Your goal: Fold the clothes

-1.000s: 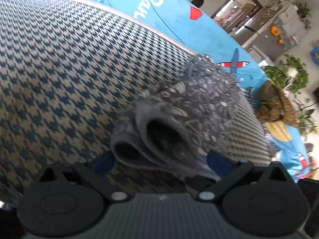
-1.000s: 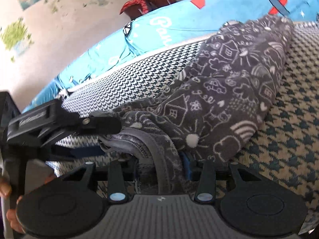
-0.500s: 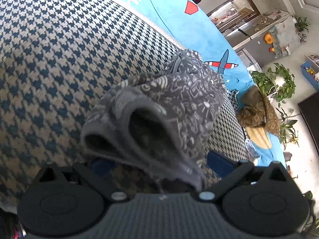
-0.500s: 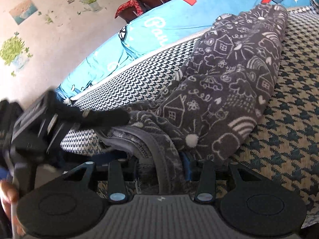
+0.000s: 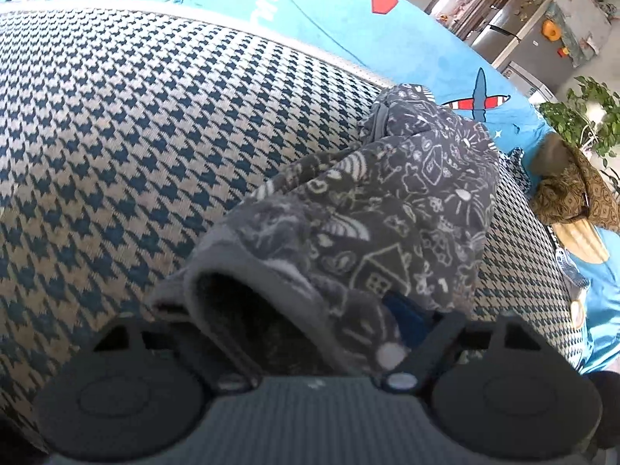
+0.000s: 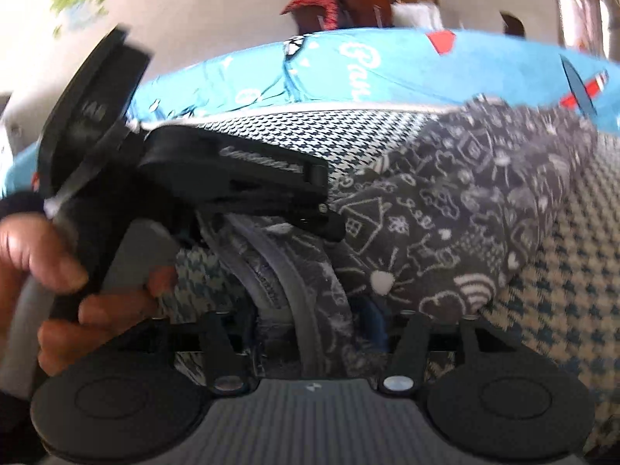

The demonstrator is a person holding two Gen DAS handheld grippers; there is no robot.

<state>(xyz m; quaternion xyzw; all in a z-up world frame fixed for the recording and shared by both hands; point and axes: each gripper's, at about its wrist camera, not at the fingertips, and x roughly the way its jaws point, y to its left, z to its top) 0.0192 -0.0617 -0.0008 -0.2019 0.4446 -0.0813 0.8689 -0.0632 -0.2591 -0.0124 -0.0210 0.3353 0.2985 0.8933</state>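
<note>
A grey fleece garment [image 5: 387,201] printed with white doodles lies bunched on the houndstooth blanket [image 5: 116,155]. Its rolled, cuffed end sits between the spread fingers of my left gripper [image 5: 279,310], hiding the left pad. The blue right pad [image 5: 407,310] shows, with cloth draped over it. In the right wrist view the garment [image 6: 484,193] runs away to the right. My right gripper [image 6: 314,321] is shut on its grey-banded edge. The left gripper [image 6: 329,201] reaches in just above, held by a hand [image 6: 58,263].
A blue printed sheet [image 5: 310,19] covers the bed beyond the blanket. At the right edge lies a brown patterned cloth heap [image 5: 573,193], with green plants [image 5: 581,116] behind it. A red cloth and a chair [image 6: 348,4] stand against the far wall.
In the right wrist view the left gripper and hand have risen and come closer, now over the held edge. The right gripper keeps its hold. The left fingers' spread looks unchanged.
</note>
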